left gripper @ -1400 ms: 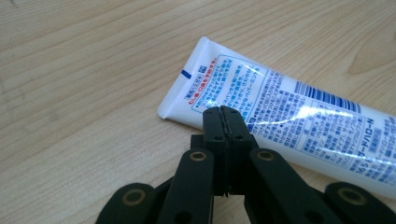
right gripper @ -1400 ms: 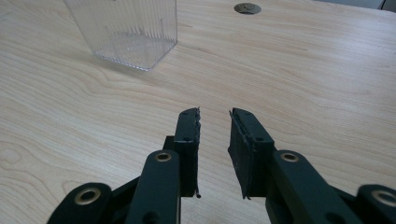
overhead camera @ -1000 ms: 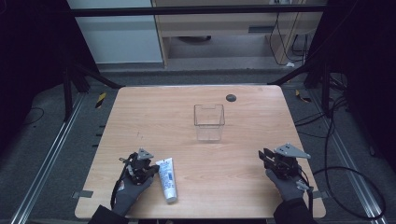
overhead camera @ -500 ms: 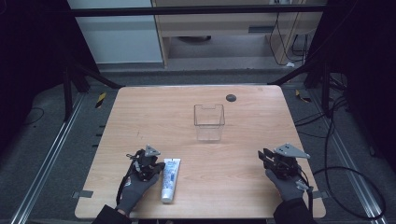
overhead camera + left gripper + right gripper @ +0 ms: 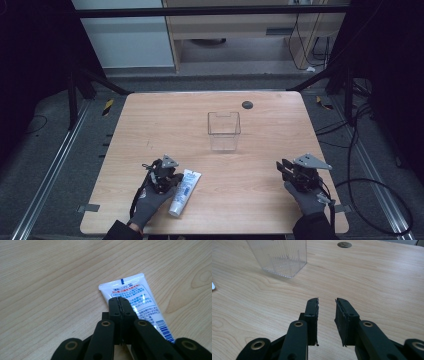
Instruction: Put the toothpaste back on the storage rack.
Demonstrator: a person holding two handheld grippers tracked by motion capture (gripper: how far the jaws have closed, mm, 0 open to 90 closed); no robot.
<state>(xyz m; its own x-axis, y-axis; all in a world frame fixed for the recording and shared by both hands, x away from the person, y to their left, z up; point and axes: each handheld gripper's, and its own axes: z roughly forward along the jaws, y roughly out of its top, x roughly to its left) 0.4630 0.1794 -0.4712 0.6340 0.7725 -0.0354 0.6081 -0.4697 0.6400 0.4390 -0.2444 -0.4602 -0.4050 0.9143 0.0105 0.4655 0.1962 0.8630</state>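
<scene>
Clear plastic box [image 5: 223, 130] mid-table, white tube [image 5: 183, 192] beside L gripper [image 5: 161, 176], black disc [image 5: 247, 104] behind

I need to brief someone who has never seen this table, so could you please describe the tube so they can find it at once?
Start at the wooden table and go to its near edge. Beside the left gripper lies a white tube, flat, cap end nearest the person. Its blue and red print sets it apart from the clear box standing mid-table.
</scene>
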